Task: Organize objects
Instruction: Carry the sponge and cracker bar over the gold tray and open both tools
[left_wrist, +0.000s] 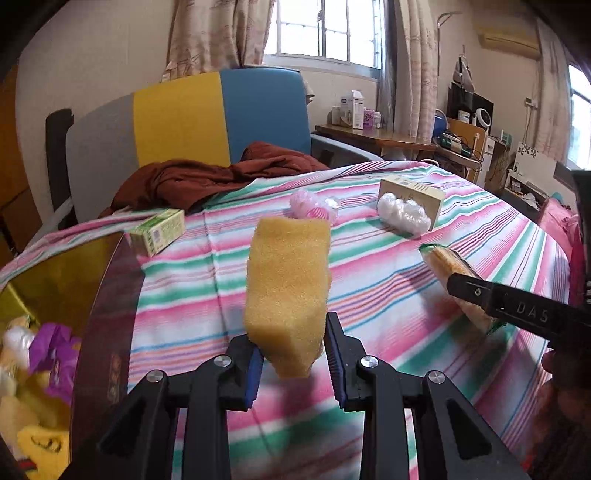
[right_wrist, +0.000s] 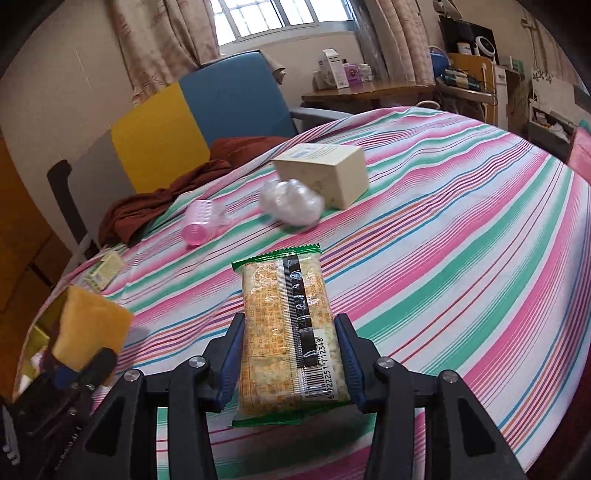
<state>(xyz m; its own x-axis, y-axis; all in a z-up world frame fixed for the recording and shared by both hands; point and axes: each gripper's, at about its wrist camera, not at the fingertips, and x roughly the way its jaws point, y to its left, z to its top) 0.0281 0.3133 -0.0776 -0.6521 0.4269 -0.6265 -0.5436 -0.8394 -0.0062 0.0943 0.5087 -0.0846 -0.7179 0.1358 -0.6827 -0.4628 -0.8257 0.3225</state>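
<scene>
My left gripper (left_wrist: 293, 352) is shut on a yellow sponge (left_wrist: 288, 288), which stands upright above the striped bedsheet (left_wrist: 388, 280). The same sponge (right_wrist: 92, 325) shows at the lower left of the right wrist view. My right gripper (right_wrist: 290, 347) is shut on a green-edged cracker packet (right_wrist: 286, 332), held lengthwise between the blue pads. That packet (left_wrist: 454, 277) also appears at the right of the left wrist view. On the sheet lie a pink bottle (right_wrist: 201, 223), a clear plastic bag (right_wrist: 291, 205), a cream box (right_wrist: 325, 171) and a green carton (left_wrist: 159, 230).
An open box (left_wrist: 44, 332) at the left of the left wrist view holds several yellow, white and purple items. A brown blanket (left_wrist: 207, 177) is bunched at the far side of the bed, before a grey, yellow and blue headboard (left_wrist: 177, 118). A cluttered wooden desk (right_wrist: 369, 90) stands beyond.
</scene>
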